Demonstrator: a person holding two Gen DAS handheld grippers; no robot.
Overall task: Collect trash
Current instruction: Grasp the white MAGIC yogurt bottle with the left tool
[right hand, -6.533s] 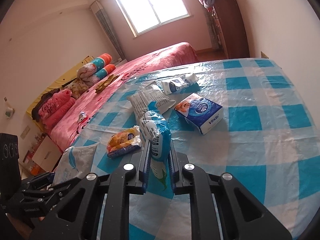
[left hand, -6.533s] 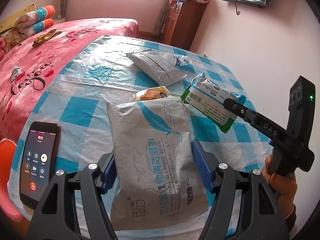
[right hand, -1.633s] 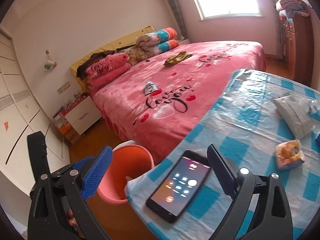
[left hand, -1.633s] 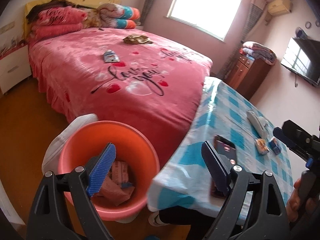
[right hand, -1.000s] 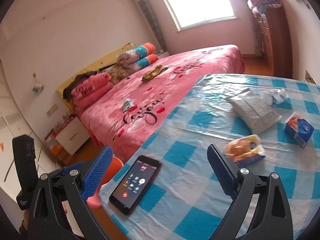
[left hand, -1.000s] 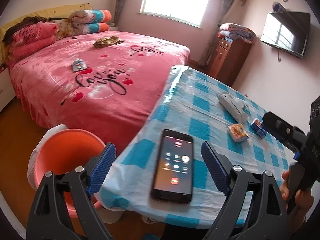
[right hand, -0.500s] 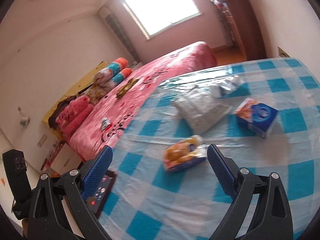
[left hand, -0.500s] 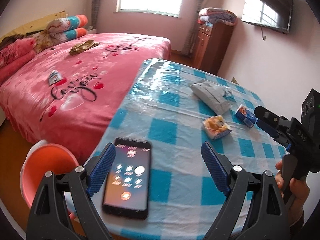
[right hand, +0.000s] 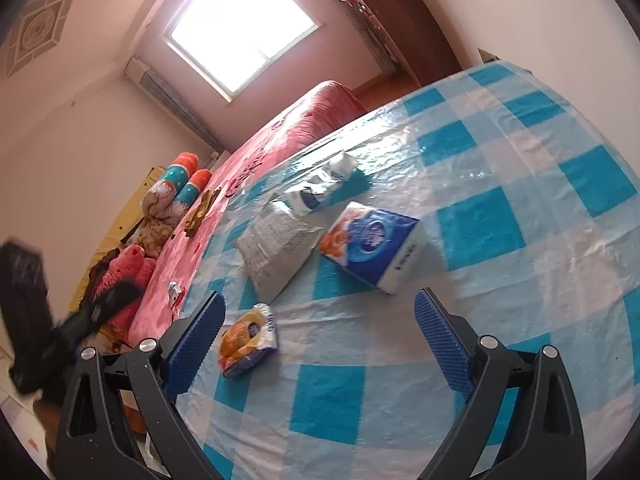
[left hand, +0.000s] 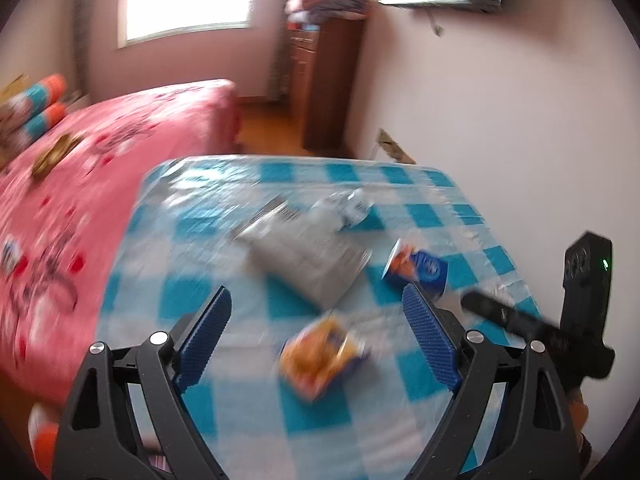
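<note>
You are holding both tongs over a table [right hand: 500, 240] covered in a blue-and-white checked plastic cloth, and four pieces of trash lie on it. Your left gripper [left hand: 316, 330] has its jaws spread wide with nothing between them; it points down at a small yellow-orange snack packet [left hand: 320, 354] lying near the table's near edge, framed between the open blue pads, which suggests this is the piece you mean to take with that hand. Your right gripper [right hand: 318, 338] is also spread wide and empty; the same snack packet [right hand: 248, 340] sits just inside its left pad, while a blue-and-white tissue pack [right hand: 372, 246] lies further in, towards the middle of the table. Just beyond the tissue pack, a flat grey plastic pouch [right hand: 272, 254] lies nearer the edge that faces a pink bed [right hand: 280, 148], and a crumpled white-and-blue wrapper [right hand: 326, 188] touches the pouch's far end. All four pieces rest flat and untouched. The left view is blurred. Both tools look opened in readiness, since no pad yet presses on anything. No bin can be clearly made out in either view.
</note>
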